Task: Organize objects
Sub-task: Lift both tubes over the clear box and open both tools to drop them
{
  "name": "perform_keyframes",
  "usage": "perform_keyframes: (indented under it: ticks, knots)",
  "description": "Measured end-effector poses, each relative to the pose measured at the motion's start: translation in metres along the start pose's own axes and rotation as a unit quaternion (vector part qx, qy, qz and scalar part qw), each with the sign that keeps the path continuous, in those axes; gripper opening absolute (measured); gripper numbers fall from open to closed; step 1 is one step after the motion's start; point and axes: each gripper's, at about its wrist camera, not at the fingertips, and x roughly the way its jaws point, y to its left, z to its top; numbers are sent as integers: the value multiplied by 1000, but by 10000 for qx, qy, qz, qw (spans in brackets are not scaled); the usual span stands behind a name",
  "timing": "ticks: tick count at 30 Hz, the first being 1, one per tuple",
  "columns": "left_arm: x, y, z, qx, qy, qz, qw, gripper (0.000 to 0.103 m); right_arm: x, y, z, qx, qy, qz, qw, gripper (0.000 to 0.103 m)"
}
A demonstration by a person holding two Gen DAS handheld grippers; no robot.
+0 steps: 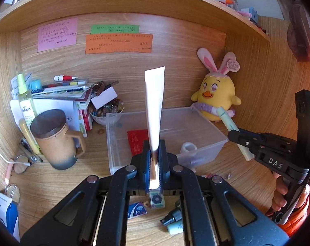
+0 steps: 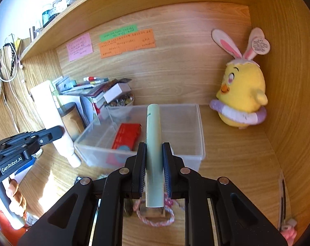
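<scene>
Nearest the left wrist camera, the left hand-held gripper [image 1: 154, 164] pinches a white tube [image 1: 154, 102], which stands up over the near wall of the clear plastic box [image 1: 206, 127] on the table [image 1: 58, 182]. A lidded brown mug [image 1: 56, 139] stands to the left, a yellow chick toy [image 1: 216, 96] in the far right corner.

From the right wrist camera, the right hand-held gripper [image 2: 153, 168] clamps a pale green tube [image 2: 153, 143] above the box's near wall, and a red packet [image 2: 127, 136] lies inside.

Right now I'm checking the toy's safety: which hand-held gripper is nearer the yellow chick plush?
Right. The right hand-held gripper sits beside the yellow chick plush; the left hand-held gripper is farther, across the clear bin.
</scene>
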Motion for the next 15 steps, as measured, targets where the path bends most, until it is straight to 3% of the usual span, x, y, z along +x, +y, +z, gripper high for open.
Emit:
perform_keyframes:
  ticks: [15]
  knots:
    - [40,2,43,-79,-30,89,9999,6,36,0,42,-319,-121,-98,9994,14]
